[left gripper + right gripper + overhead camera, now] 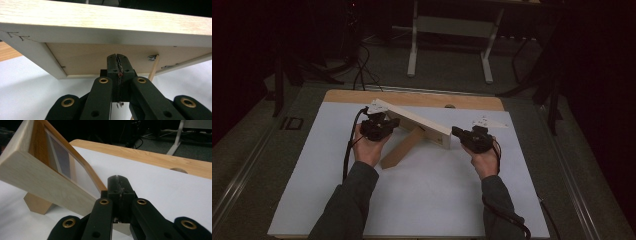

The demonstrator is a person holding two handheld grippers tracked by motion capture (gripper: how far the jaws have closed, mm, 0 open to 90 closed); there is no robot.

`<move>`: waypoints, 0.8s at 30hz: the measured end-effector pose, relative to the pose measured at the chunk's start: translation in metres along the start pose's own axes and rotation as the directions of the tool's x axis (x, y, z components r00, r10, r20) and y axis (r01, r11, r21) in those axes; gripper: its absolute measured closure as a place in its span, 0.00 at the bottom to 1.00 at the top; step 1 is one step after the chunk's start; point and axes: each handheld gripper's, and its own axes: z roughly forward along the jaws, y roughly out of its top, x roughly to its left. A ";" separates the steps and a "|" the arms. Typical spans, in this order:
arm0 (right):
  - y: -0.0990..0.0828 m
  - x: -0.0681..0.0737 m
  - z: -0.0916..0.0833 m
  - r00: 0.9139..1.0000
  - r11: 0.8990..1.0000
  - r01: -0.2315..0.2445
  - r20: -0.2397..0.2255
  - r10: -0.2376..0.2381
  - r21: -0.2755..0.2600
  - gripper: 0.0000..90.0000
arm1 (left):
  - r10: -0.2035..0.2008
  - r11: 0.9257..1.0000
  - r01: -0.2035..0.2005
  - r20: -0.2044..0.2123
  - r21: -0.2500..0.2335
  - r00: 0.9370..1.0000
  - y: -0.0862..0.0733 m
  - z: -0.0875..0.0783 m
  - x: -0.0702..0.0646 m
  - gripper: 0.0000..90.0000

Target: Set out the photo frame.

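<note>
— White sheet over the worktop (pixel 412 200), dim room behind it. What's nearest us?

— Two sleeves coming in from the bottom edge, each hand with a set of tongs. The left tongs (pixel 389 124) and the right tongs (pixel 458 132) are both clenched with nothing between them; in each gripper view the jaw tips meet in a thin seam.

— And the picture frame (pixel 414 120)?

— It stands between the two hands, tilted, propped on its wooden back leg (pixel 402 148). The left tongs sit at its back, just under the backing board (pixel 100 58); I can't tell if they touch it. The right tongs sit just beside the low corner at the other end (pixel 50 187).

— So nobody has a hold of it.

— That's my worry. I judge it rests only on its lower edge and that leg. A nudge from the closed left tips could push it forward onto its glass, and a bump at the right corner could swing it round or slide the leg on the smooth sheet.

— Farther back?

— Bare wooden strip at the worktop's far edge, then a pale desk frame (pixel 452 27) on the floor.
</note>
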 end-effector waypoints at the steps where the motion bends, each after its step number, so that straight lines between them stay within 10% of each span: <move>1: 0.001 0.000 0.001 1.000 1.000 0.003 0.001 -0.003 0.003 1.00 | -0.016 1.000 0.016 0.002 0.009 1.000 0.000 0.001 0.002 1.00; 24: 0.007 0.005 0.009 0.999 1.000 0.018 -0.048 -0.017 0.021 1.00 | 0.010 1.000 -0.010 -0.011 0.003 1.000 0.003 0.011 -0.010 1.00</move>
